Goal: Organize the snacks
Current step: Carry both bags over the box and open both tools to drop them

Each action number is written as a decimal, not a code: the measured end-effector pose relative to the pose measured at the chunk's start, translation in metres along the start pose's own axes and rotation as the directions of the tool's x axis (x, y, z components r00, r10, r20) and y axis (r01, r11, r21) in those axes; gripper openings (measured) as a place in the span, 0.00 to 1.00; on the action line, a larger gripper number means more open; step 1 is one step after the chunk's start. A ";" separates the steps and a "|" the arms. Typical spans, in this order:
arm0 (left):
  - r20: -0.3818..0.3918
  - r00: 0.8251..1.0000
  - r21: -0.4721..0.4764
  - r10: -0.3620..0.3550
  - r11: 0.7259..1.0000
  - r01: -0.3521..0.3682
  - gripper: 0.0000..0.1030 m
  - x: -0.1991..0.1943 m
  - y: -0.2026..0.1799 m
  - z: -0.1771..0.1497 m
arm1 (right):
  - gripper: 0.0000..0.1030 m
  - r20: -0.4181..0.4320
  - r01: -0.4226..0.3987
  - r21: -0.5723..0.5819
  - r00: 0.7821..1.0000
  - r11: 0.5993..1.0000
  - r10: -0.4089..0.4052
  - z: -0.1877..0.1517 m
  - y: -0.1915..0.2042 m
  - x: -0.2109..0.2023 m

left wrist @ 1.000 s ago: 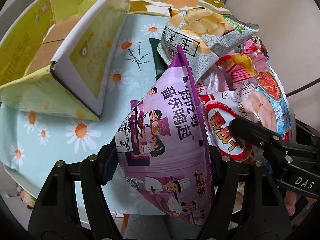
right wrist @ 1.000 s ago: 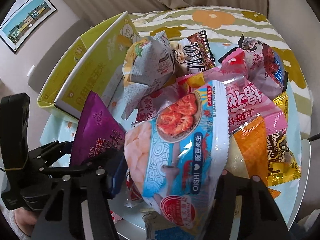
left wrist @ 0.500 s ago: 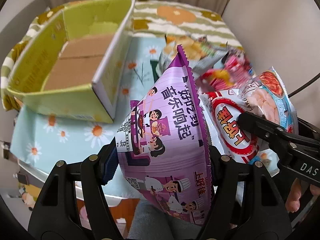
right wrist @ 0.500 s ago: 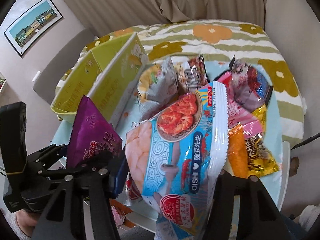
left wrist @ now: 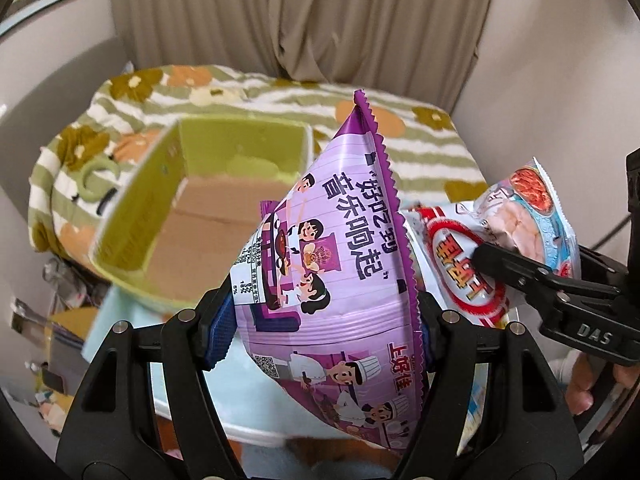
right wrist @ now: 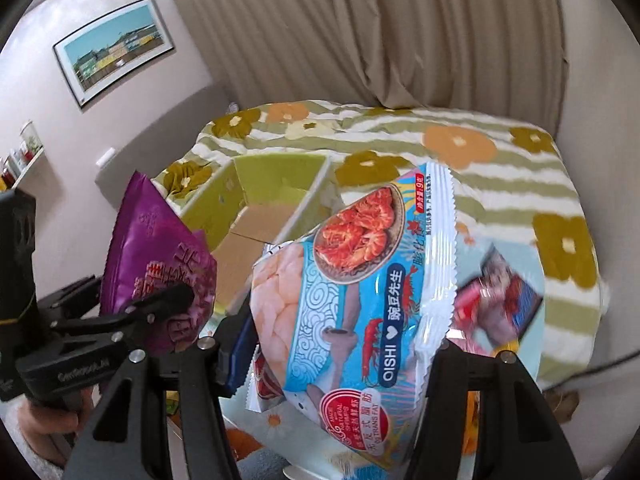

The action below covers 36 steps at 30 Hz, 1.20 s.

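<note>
My left gripper (left wrist: 322, 322) is shut on a purple chip bag (left wrist: 340, 264), held up in the air; the bag also shows in the right wrist view (right wrist: 160, 264). My right gripper (right wrist: 340, 344) is shut on a blue and white Oishi prawn cracker bag (right wrist: 360, 288), held beside the purple bag; it shows at the right of the left wrist view (left wrist: 520, 224). An open green cardboard box (left wrist: 160, 216) with a brown bottom stands on the table ahead and below; it also shows in the right wrist view (right wrist: 272, 184).
A few more snack bags (right wrist: 496, 304) lie on the daisy-print table to the right, blurred. A striped flower-pattern bed cover (right wrist: 480, 148) lies behind the table. Curtains (left wrist: 320, 20) hang at the back. A framed picture (right wrist: 116, 48) hangs on the left wall.
Both grippers have risen with their bags and tilted up. The table and snack pile have dropped low in view, and the box now sits lower and further off.
</note>
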<state>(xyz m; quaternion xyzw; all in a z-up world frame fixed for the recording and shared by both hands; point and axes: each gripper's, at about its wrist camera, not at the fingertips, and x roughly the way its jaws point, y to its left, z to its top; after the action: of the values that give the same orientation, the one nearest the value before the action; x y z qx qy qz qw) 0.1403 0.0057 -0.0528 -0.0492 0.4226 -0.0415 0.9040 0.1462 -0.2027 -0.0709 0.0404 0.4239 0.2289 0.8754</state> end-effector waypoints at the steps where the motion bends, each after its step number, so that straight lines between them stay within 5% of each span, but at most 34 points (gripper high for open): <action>1: 0.007 1.000 -0.003 0.005 1.000 -0.005 0.65 0.002 0.008 0.009 | 0.54 -0.005 -0.009 0.002 1.000 1.000 0.009 0.009 0.003 0.004; 8: 0.016 1.000 -0.007 0.013 1.000 -0.013 0.65 0.030 0.064 0.068 | 0.54 -0.011 0.003 0.102 1.000 0.995 -0.002 0.068 0.017 0.052; 17: -0.104 0.995 0.047 0.014 0.999 -0.009 0.65 0.134 0.142 0.142 | 0.54 -0.057 0.066 0.172 0.997 0.983 -0.057 0.128 0.044 0.135; 26: -0.256 0.967 0.134 0.001 0.990 0.035 0.65 0.237 0.167 0.152 | 0.54 -0.140 0.167 0.225 0.981 0.960 -0.138 0.147 0.048 0.211; 28: -0.272 0.962 0.137 0.002 0.990 0.036 0.71 0.250 0.171 0.152 | 0.54 -0.159 0.174 0.234 0.977 0.956 -0.138 0.146 0.047 0.222; 30: -0.264 0.964 0.145 0.012 0.989 0.028 1.00 0.255 0.173 0.153 | 0.54 -0.177 0.188 0.236 0.973 0.953 -0.148 0.144 0.046 0.230; 36: -0.257 0.966 0.128 0.017 0.992 0.016 0.99 0.249 0.186 0.151 | 0.54 -0.194 0.199 0.234 0.969 0.952 -0.155 0.140 0.046 0.238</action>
<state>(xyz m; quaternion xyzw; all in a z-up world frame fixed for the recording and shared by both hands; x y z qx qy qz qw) 0.4217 0.1694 -0.1687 0.0154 0.5327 -0.0747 0.8429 0.3637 -0.0407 -0.1414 0.0926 0.5258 0.0964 0.8400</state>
